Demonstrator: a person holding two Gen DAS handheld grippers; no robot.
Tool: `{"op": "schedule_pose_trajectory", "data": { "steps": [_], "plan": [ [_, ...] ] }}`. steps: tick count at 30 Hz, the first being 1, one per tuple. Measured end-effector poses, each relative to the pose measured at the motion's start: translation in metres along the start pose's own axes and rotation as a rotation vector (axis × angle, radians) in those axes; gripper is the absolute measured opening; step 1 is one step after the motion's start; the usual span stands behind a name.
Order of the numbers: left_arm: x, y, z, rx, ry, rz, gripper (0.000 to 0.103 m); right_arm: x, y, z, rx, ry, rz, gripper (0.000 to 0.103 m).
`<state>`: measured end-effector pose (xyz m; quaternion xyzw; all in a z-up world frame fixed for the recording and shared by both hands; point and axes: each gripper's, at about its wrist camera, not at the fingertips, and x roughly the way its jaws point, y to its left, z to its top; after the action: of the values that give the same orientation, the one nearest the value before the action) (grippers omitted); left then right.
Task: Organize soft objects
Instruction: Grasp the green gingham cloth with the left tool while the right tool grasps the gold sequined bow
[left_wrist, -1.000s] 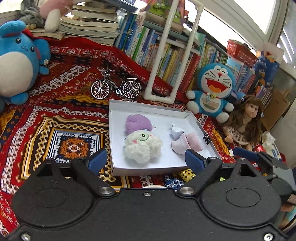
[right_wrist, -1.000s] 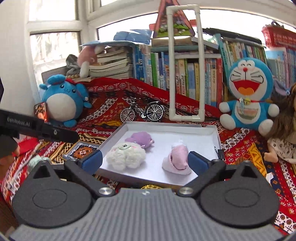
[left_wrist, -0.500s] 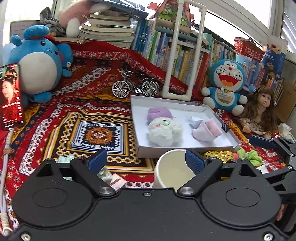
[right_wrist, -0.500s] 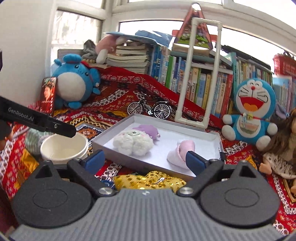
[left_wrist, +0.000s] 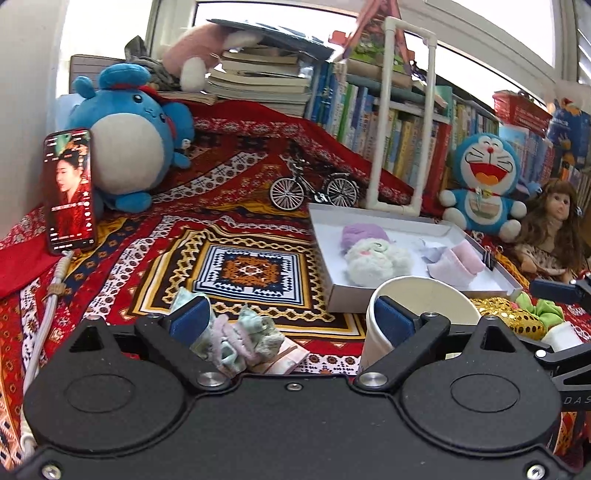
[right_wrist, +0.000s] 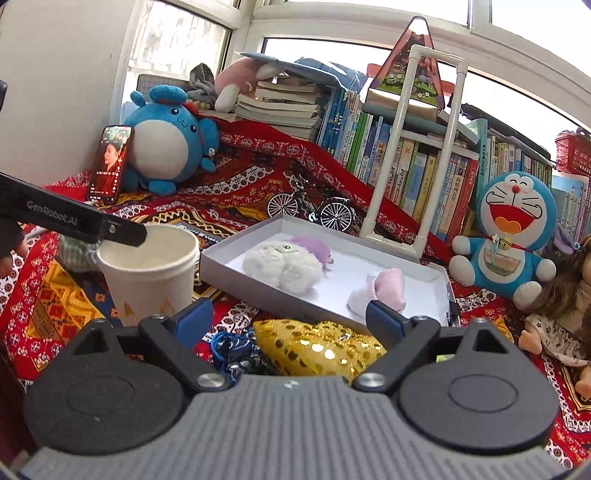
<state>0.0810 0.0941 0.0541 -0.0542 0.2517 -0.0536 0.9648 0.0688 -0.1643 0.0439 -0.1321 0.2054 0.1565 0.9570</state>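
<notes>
A white shallow tray (left_wrist: 376, 216) (right_wrist: 236, 247) on the patterned cloth holds a white fluffy toy (left_wrist: 378, 260) (right_wrist: 282, 266), a purple one (left_wrist: 360, 232) (right_wrist: 314, 245) behind it and pink socks (left_wrist: 456, 260) (right_wrist: 384, 286). My left gripper (left_wrist: 291, 323) is open above a pastel scrunchie bundle (left_wrist: 240, 341). My right gripper (right_wrist: 288, 319) is open over a gold sequin pouch (right_wrist: 317, 349) and a blue cord (right_wrist: 231, 343).
A white paper cup (left_wrist: 417, 295) (right_wrist: 151, 266) stands left of the tray's front. A green scrunchie (left_wrist: 543, 310), a model bicycle (left_wrist: 314, 188), a phone (left_wrist: 70, 190), a blue plush (left_wrist: 133, 136), a Doraemon plush (right_wrist: 513, 229), a doll (left_wrist: 554, 225) and books surround it.
Both grippers have pulled back from the tray. The cup, the scrunchie bundle, the gold pouch and the phone have come into view.
</notes>
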Motion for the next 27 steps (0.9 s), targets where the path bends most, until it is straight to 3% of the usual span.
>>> {"op": "schedule_pose_trajectory", "data": {
  "steps": [16,27],
  "plan": [
    [-0.022,0.005,0.0,0.004,-0.053,-0.004,0.097,0.003,-0.01,-0.01,0.05,0.009,-0.04,0.085],
    [-0.019,0.019,-0.004,-0.001,-0.037,0.066,0.097,0.004,-0.016,-0.014,0.076,0.023,-0.055,0.083]
  ]
}}
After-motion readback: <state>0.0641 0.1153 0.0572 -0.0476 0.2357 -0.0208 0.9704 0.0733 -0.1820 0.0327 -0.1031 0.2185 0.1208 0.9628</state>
